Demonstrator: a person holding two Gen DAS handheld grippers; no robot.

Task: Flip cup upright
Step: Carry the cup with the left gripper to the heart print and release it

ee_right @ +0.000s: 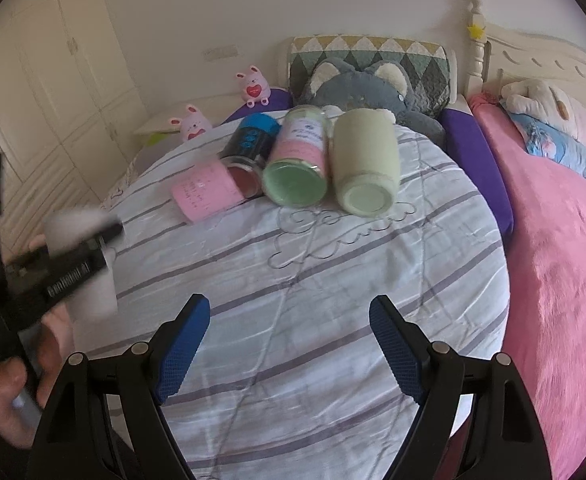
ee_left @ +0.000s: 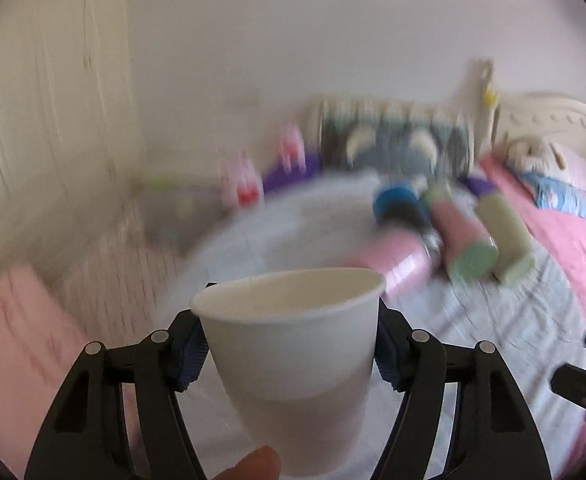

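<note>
My left gripper is shut on a white paper cup, held above the bed with its open rim up and slightly tilted. The background of the left wrist view is smeared by motion. In the right wrist view the cup shows as a white blur at the far left, with the left gripper's black body across it. My right gripper is open and empty, low over the striped bedspread.
Several containers lie on their sides mid-bed: a pink cup, a blue-black jar, a pink-green jar and a pale green tumbler. A grey plush and pillows are behind, a pink blanket at right, and wardrobes at left.
</note>
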